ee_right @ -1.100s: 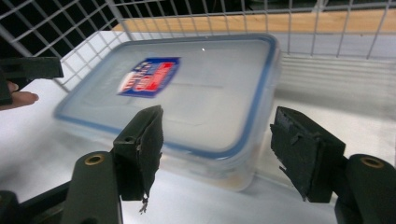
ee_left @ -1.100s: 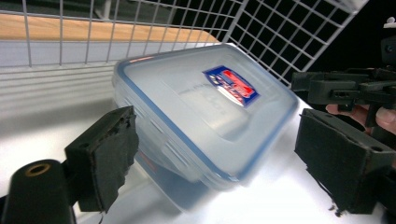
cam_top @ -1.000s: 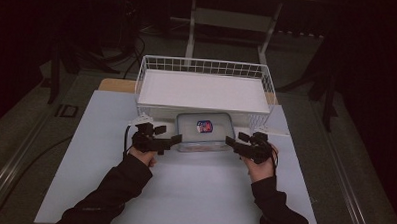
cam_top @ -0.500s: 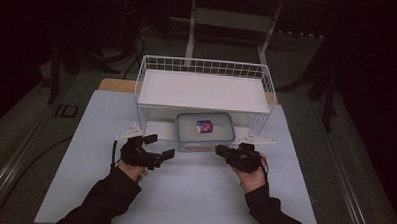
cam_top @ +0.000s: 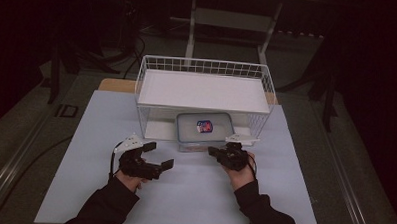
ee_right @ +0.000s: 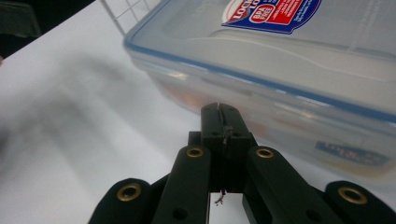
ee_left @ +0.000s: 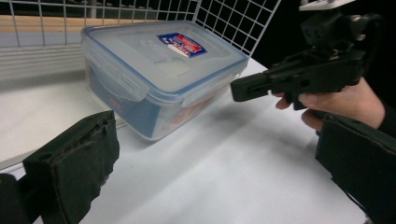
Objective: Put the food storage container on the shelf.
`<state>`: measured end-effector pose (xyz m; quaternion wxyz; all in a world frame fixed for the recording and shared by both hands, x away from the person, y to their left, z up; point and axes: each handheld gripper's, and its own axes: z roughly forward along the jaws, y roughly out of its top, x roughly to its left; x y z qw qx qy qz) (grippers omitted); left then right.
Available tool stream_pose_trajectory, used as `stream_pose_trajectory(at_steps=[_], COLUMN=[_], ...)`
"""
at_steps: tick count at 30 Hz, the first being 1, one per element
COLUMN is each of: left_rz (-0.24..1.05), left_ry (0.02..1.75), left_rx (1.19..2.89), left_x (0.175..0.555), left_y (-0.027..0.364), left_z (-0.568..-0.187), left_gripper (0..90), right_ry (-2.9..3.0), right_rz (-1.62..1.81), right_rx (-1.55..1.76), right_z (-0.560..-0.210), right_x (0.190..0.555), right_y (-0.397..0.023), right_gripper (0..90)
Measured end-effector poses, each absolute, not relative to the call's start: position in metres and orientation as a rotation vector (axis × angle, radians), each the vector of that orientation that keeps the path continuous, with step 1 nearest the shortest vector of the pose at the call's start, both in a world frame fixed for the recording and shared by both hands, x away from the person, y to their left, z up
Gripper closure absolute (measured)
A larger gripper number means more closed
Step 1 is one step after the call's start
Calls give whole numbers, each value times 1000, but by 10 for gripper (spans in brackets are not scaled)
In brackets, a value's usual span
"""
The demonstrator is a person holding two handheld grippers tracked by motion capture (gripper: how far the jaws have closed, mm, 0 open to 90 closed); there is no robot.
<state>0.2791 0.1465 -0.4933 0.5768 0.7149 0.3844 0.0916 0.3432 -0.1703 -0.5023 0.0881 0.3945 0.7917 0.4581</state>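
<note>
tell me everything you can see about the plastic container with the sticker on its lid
The plastic container is a clear rectangular box with rounded corners, a blue-edged lid and a red and blue label on top. The lid is on, with side flaps folded down. Orange and blue contents show dimly through the walls. It sits flat on the white table, partly under the wire basket. Neither gripper appears to touch it.

Your left gripper [ee_left: 210, 158] has its two black jaws spread wide, one at the lower left and one at the lower right, with bare white table [ee_left: 224, 177] between them. Ahead sits a clear plastic container [ee_left: 159, 74] with a blue-rimmed clip-on lid and a red and blue label, tucked under the front edge of the white wire basket [ee_left: 140, 18]. To its right, your other hand [ee_left: 341, 100] holds the right gripper [ee_left: 238, 88] just beside the container's corner, jaws pressed together.
</note>
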Motion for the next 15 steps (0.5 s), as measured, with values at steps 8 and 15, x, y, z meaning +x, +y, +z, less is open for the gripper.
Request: stream_pose_trajectory(at_steps=[8,15], left_rz=[242,256], left_ry=[908,901], left_rx=[1676,1664], left_x=[280,278], left_y=[141,142], left_z=[-498,-498], left_gripper=[0,0], right_ry=[2335,2308], right_rz=[1340,1316], right_rx=[1145,1157], right_z=[-505,-504], right_x=[360,377], right_y=[-162,-158], right_gripper=[900,899])
